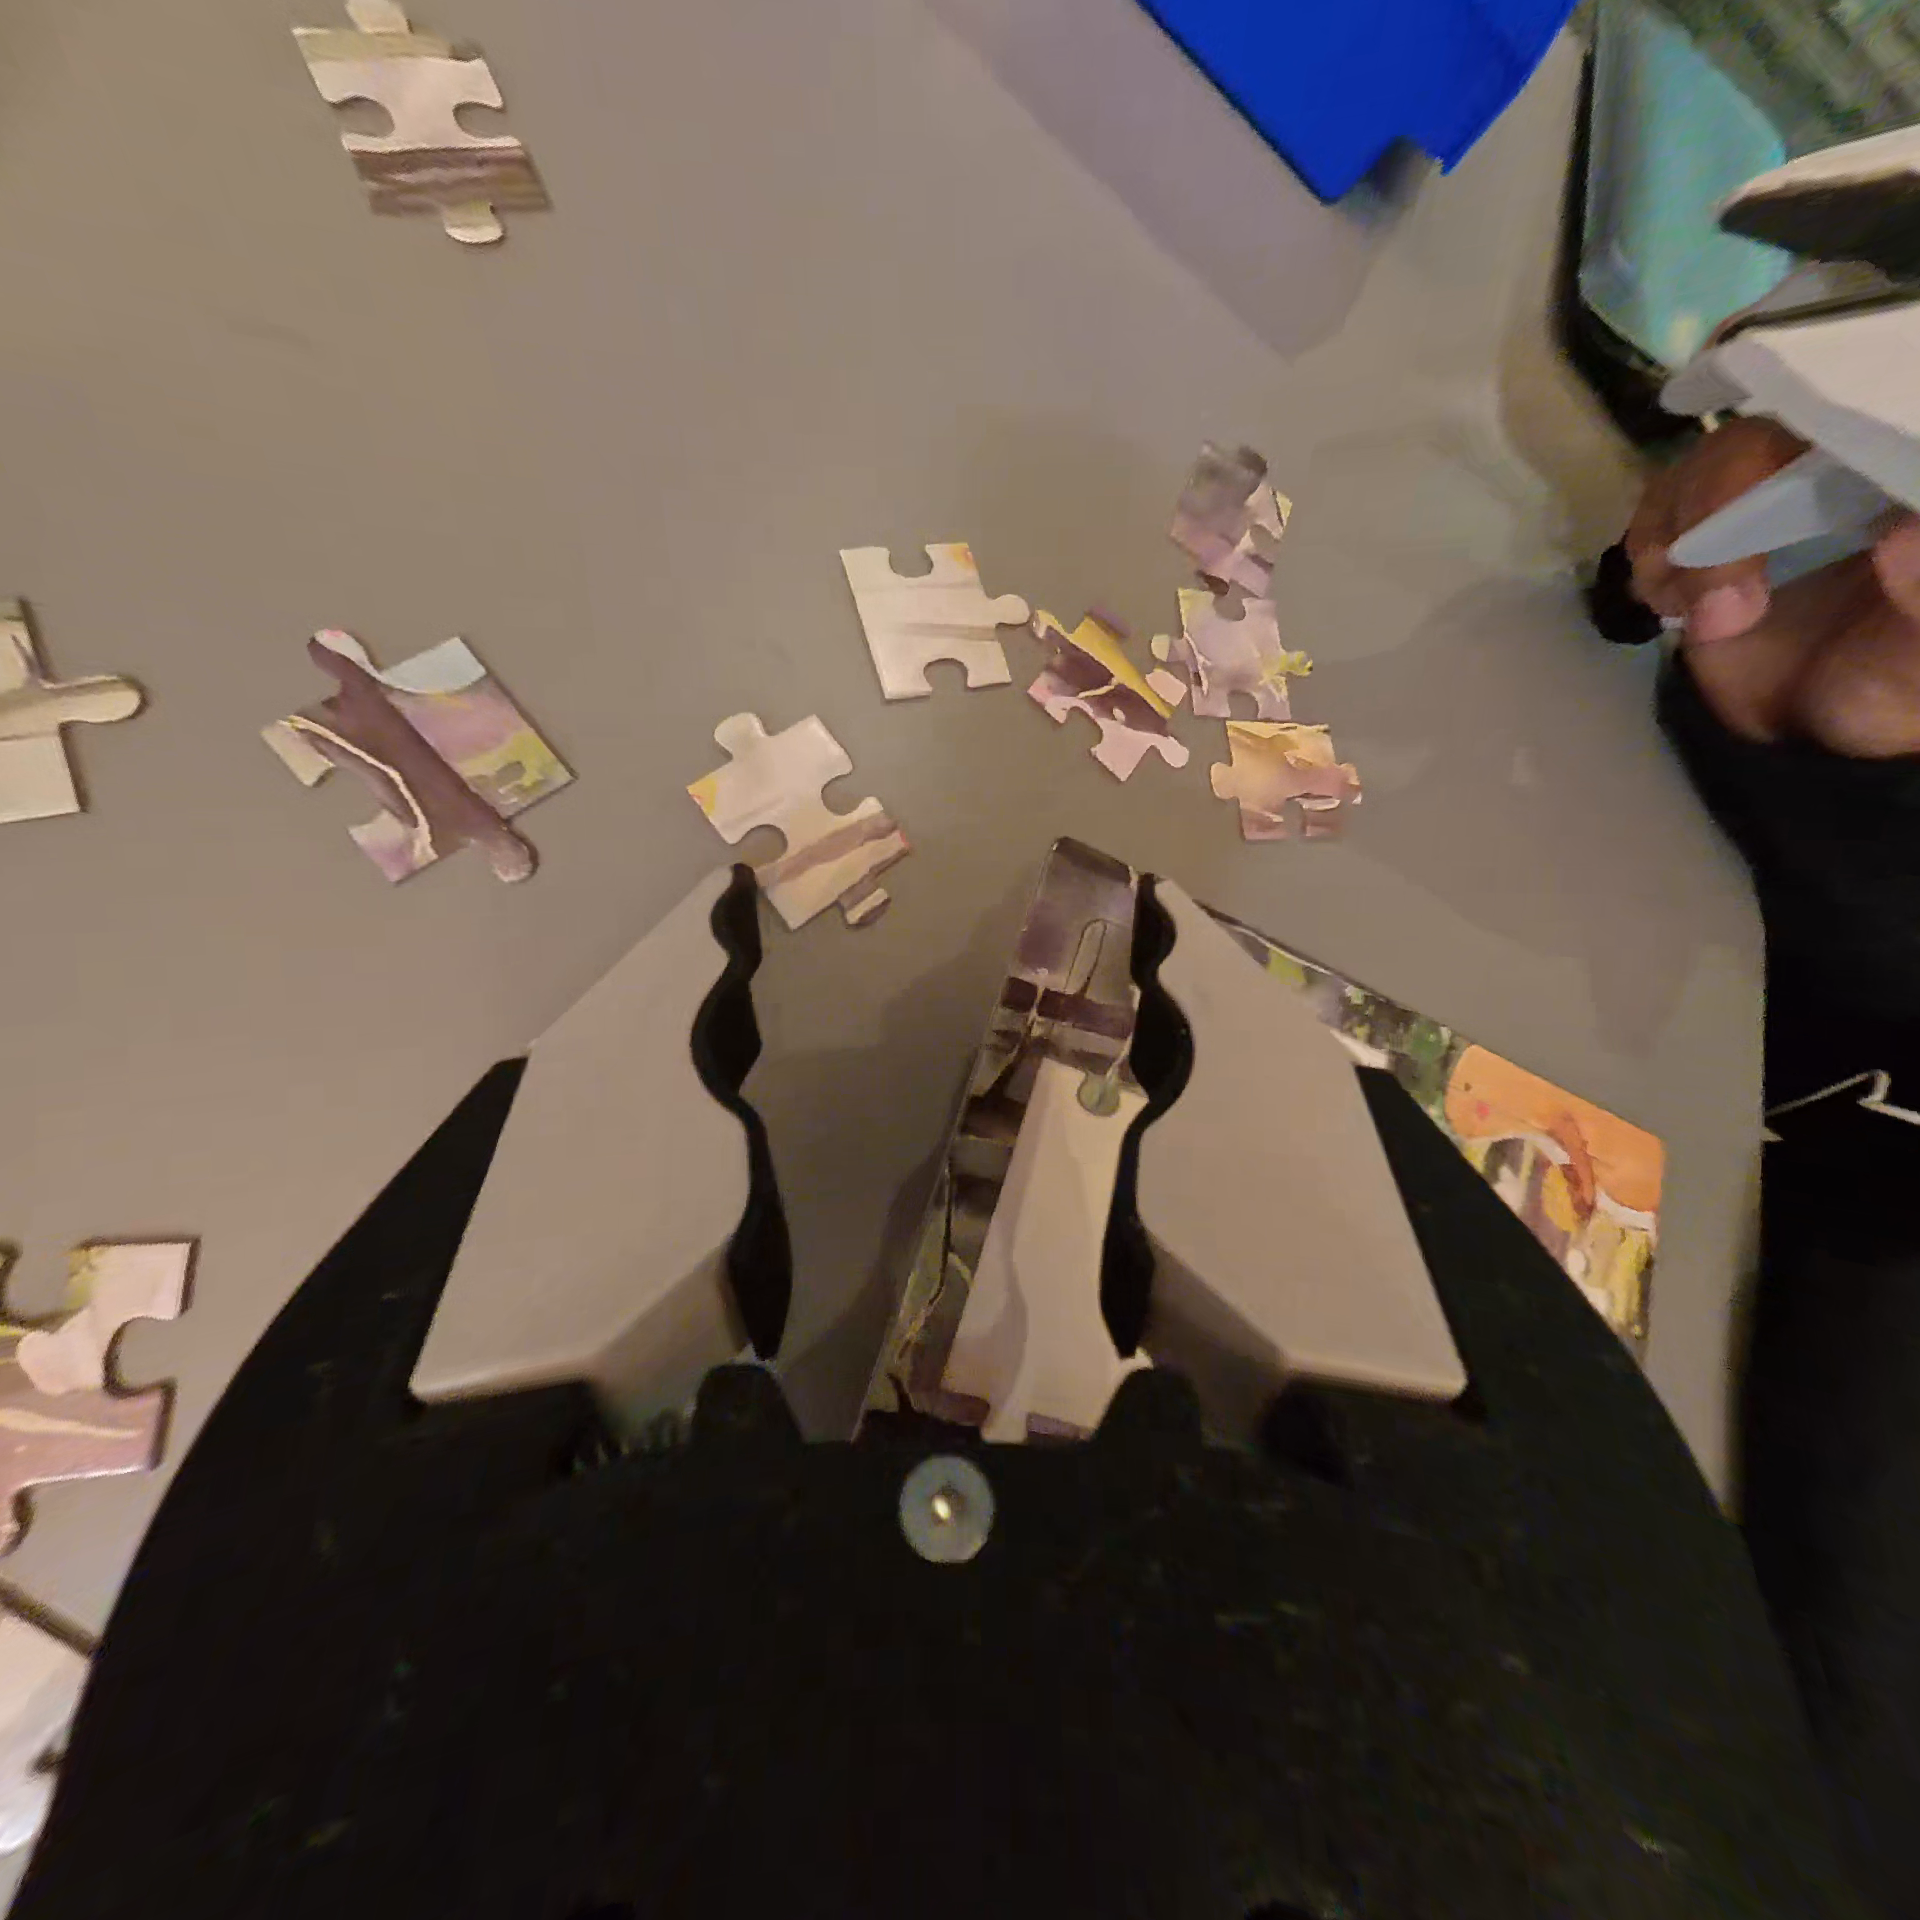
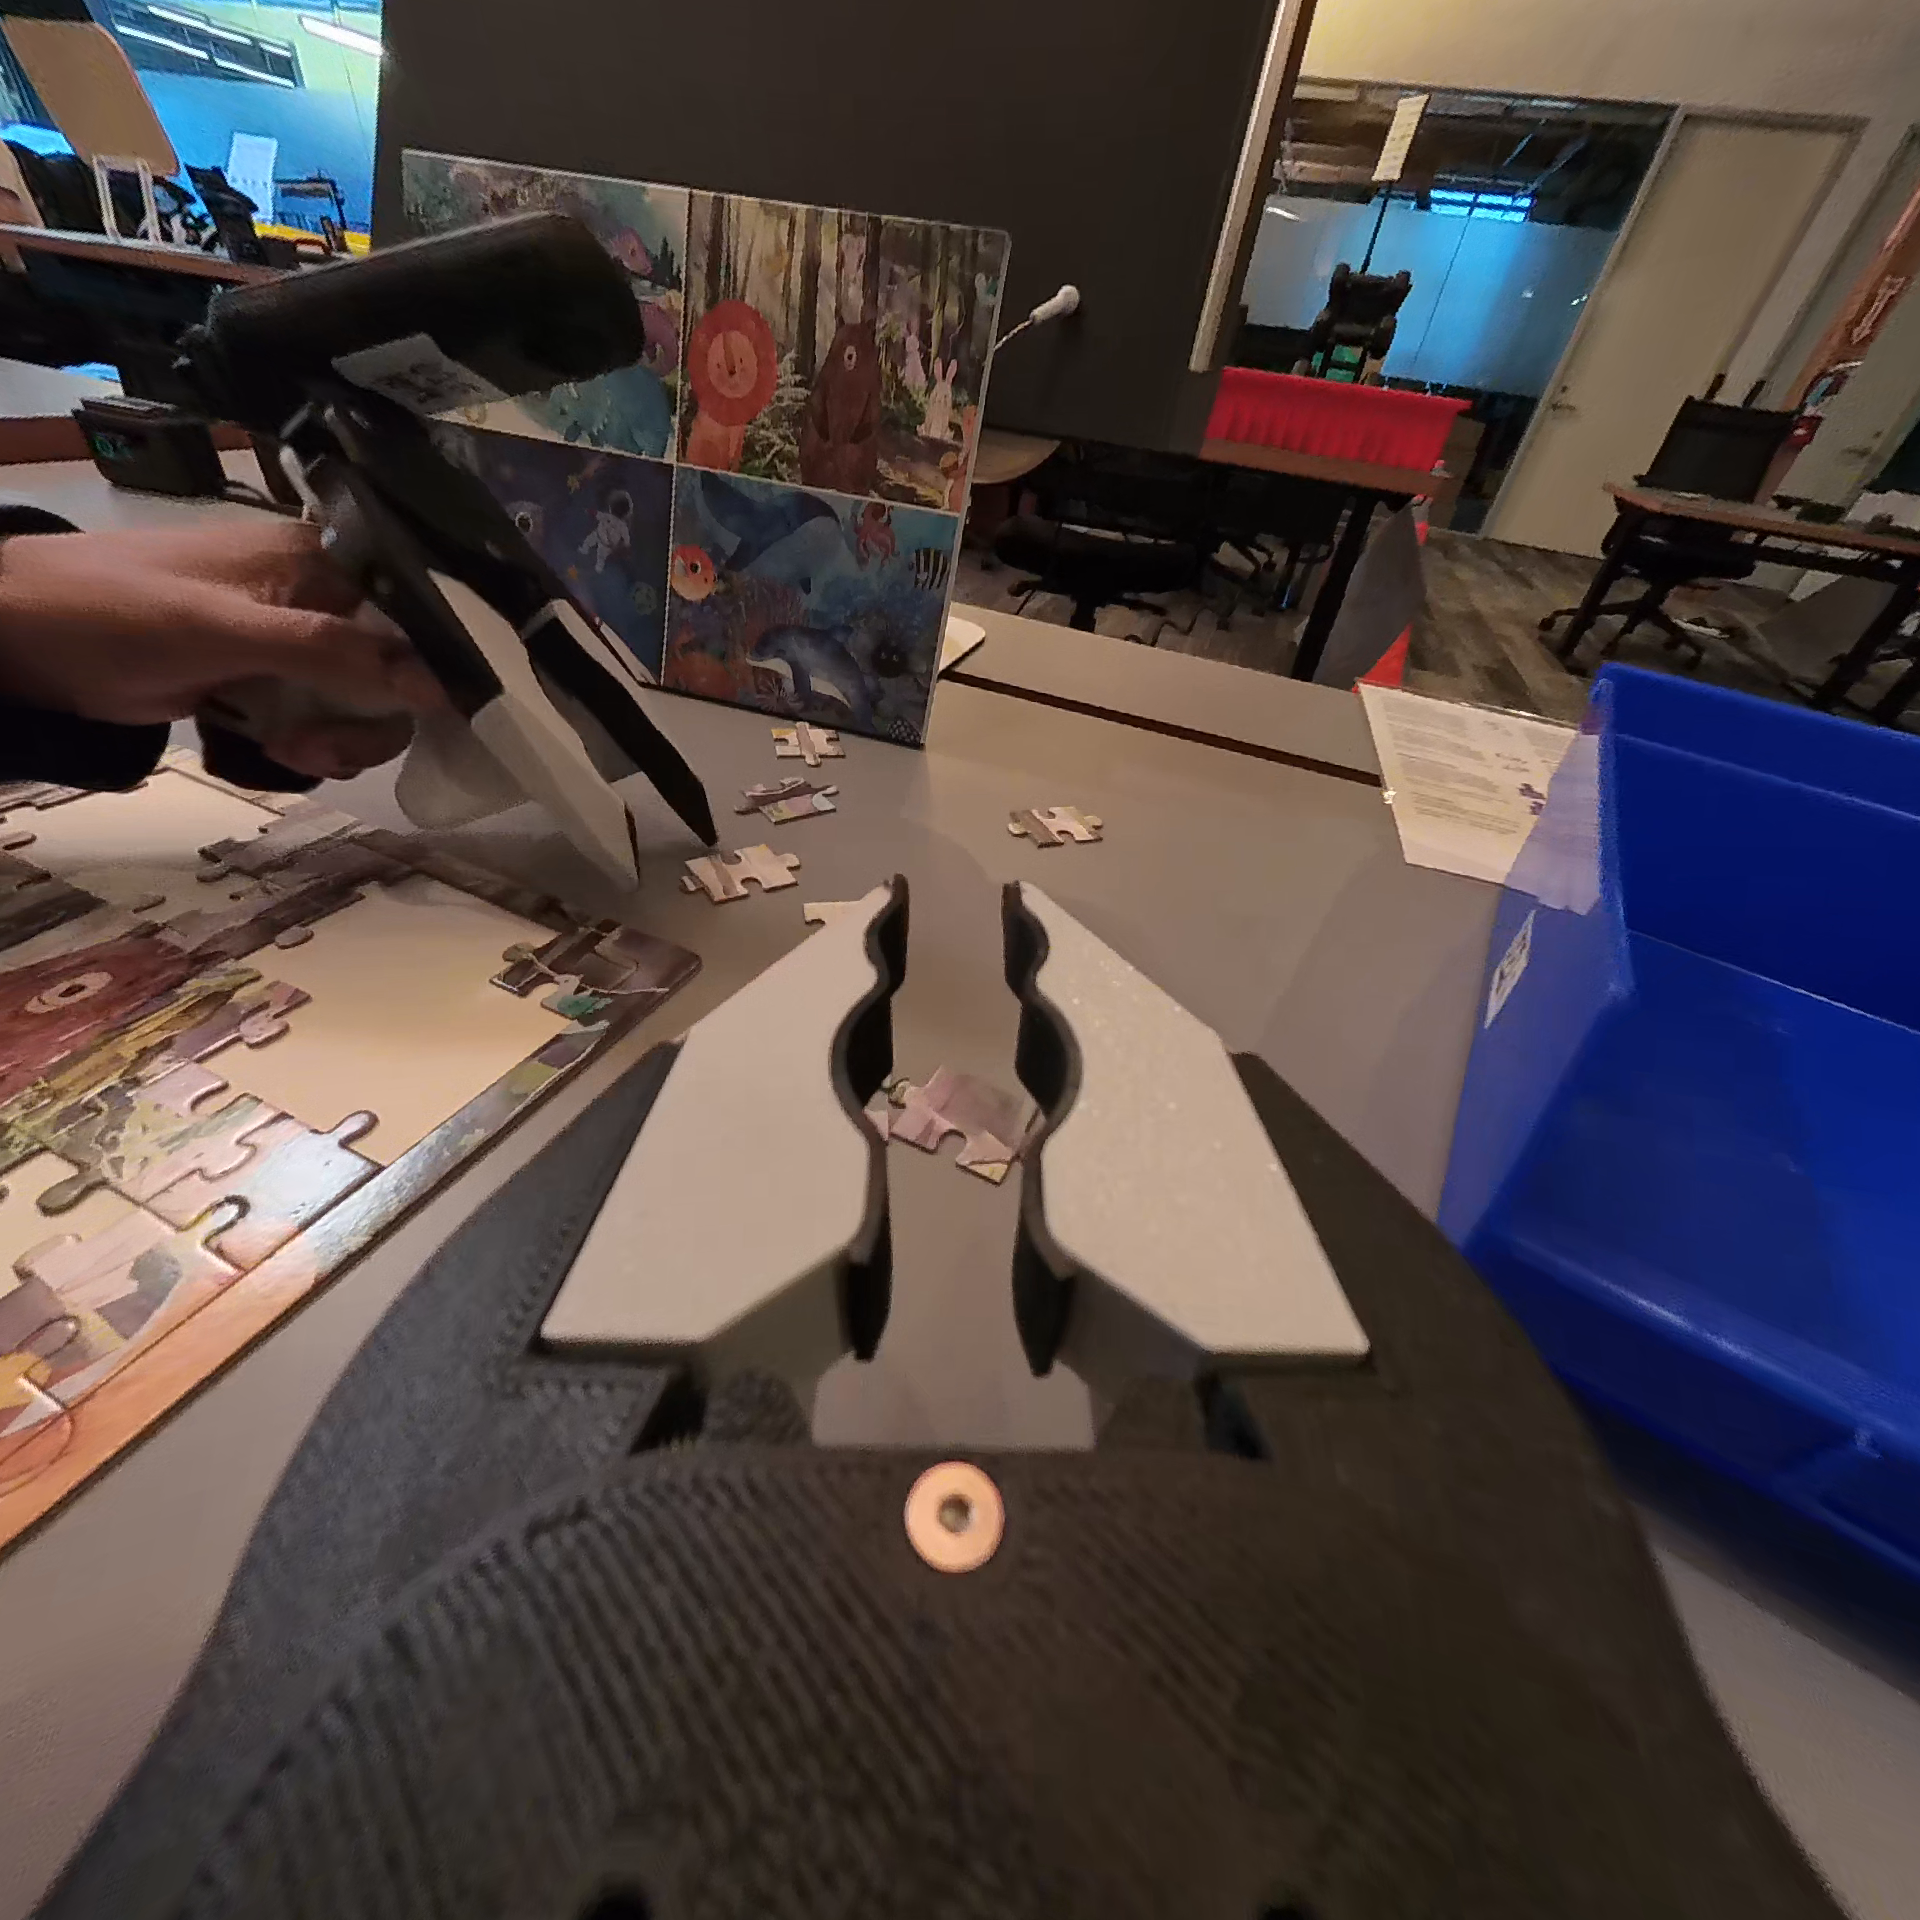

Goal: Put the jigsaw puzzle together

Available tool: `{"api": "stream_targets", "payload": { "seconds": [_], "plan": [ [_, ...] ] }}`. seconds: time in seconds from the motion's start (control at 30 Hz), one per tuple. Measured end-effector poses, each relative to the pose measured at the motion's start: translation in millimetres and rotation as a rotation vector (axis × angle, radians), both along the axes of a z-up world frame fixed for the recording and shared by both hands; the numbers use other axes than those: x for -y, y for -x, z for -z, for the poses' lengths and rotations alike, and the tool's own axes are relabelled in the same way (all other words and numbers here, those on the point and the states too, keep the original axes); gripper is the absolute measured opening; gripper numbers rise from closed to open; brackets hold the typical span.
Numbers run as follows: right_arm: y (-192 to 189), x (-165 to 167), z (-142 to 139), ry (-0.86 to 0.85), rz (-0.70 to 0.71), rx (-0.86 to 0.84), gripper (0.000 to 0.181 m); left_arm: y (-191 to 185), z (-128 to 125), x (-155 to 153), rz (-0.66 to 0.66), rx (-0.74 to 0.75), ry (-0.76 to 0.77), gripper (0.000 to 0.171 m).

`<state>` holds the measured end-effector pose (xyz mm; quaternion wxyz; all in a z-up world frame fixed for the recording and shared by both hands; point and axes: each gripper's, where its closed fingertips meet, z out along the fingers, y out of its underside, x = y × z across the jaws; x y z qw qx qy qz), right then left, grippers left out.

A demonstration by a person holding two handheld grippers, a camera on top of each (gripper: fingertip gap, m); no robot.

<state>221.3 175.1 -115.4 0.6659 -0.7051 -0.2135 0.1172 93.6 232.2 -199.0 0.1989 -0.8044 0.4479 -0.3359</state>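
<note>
A person is standing at a grey table (image 2: 1195, 935), working a hand-held gripper in each hand. The left gripper (image 1: 940, 883) is pointing steeply down at the table with its jaws standing wide apart and nothing between them; its right finger (image 1: 1226, 1122) is hanging over the far corner of the puzzle board (image 2: 436, 1101), and its left fingertip is sitting just beside a loose piece (image 1: 800, 816) with a pale top and purple stripes. In the right wrist view the same left gripper (image 2: 675, 847) is showing at the left, gripped by a hand (image 2: 208, 644), tips close to the table by that piece (image 2: 740, 871). The right gripper (image 2: 951, 894) is hovering low over the table to the right of the board, its jaws narrowly parted and holding nothing; a purple piece (image 2: 961, 1122) is lying on the table below the gap between its fingers. The board is lying at the left, partly filled with joined pieces and with bare patches showing. More loose pieces are lying scattered on the table beyond the board, including a small cluster (image 1: 1226, 644) at the right and a piece (image 1: 421, 120) far off at the left. A box lid (image 2: 707, 436) with animal pictures is standing upright at the far side. A blue bin (image 2: 1745, 1039) is sitting at the right, with a printed sheet (image 2: 1455, 769) just behind it.
</note>
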Motion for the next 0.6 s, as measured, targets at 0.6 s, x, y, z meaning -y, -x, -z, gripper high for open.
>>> {"api": "stream_targets", "payload": {
  "seconds": [0.6],
  "plan": [
    [0, 0, 1, 0.012, -0.010, -0.006, 0.017, -5, -5, -32, 0.250, -0.072, -0.271, 0.059]
  ]
}}
